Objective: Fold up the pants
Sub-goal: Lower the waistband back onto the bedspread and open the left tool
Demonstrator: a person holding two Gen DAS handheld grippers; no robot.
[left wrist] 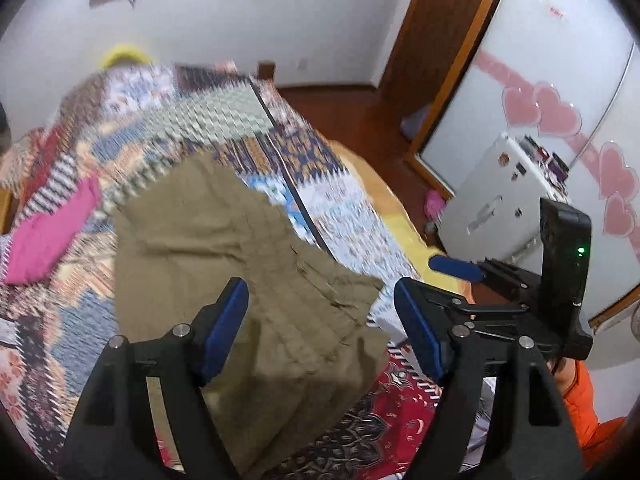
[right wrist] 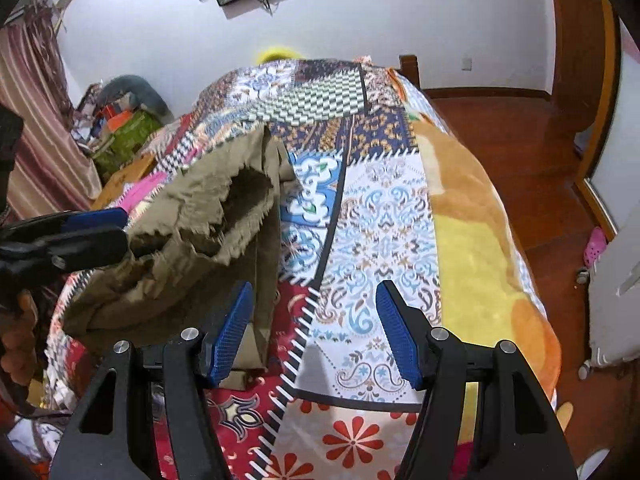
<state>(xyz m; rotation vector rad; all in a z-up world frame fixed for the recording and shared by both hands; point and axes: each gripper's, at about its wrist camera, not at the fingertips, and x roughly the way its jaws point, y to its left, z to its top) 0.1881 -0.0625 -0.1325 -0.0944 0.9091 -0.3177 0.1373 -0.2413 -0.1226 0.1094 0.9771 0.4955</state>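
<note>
The pants (left wrist: 224,248), olive-brown and partly folded, lie on the bed (right wrist: 384,216) over a patchwork quilt (left wrist: 352,216), toward its near left side. In the left wrist view the left gripper (left wrist: 320,328) hangs over the near end of the pants with its blue-padded fingers (left wrist: 224,324) spread apart; the cloth lies below the gap and neither pad presses on it. In the right wrist view the same gripper shows from the side at the left edge, close against a raised, rumpled fold of the pants, though the view does not show whether it touches. The right gripper (right wrist: 316,332) hovers just right of the pants' edge, over bare quilt, its fingers (right wrist: 396,336) apart with nothing between them; its left pad overlaps the pants' edge in the view. A pink cloth (left wrist: 52,232) lies on the quilt beyond the pants to the left. A hand (right wrist: 18,336) shows at the left edge of the right wrist view, and an orange sleeve (left wrist: 588,404) at the lower right of the left one.
</note>
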